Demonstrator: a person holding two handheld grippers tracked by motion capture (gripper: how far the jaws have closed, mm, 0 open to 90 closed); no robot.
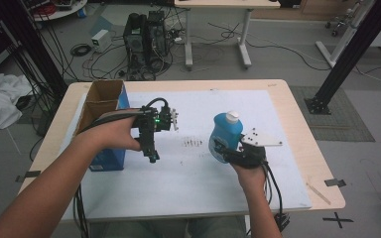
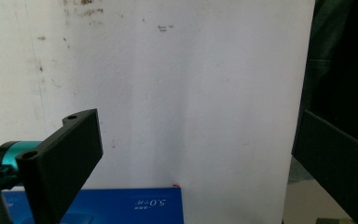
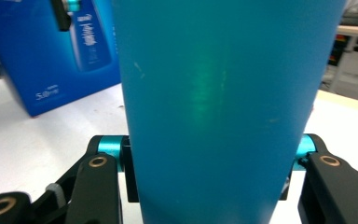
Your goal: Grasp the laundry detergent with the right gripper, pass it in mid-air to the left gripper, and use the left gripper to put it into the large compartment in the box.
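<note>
A blue bottle [image 1: 224, 130] with a white cap [image 1: 232, 117] is held a little above the white mat, right of centre. My right gripper [image 1: 224, 148] is shut on its lower body, and in the right gripper view the bottle [image 3: 214, 93] stands upright between the two black jaws of that gripper [image 3: 209, 163]. My left gripper [image 1: 152, 154] points down at the mat just right of an open blue carton [image 1: 110, 157]. Seen from the left gripper view, this gripper [image 2: 196, 154] is open with only bare mat between its jaws, and the carton's blue side [image 2: 121, 205] lies at the bottom edge.
A white mat [image 1: 193, 173] covers most of the wooden table [image 1: 317, 163]. The carton [image 3: 42, 60] also stands at the left of the right gripper view. Beyond the table's far edge are a computer tower [image 1: 144, 39], floor cables and another desk [image 1: 218, 29].
</note>
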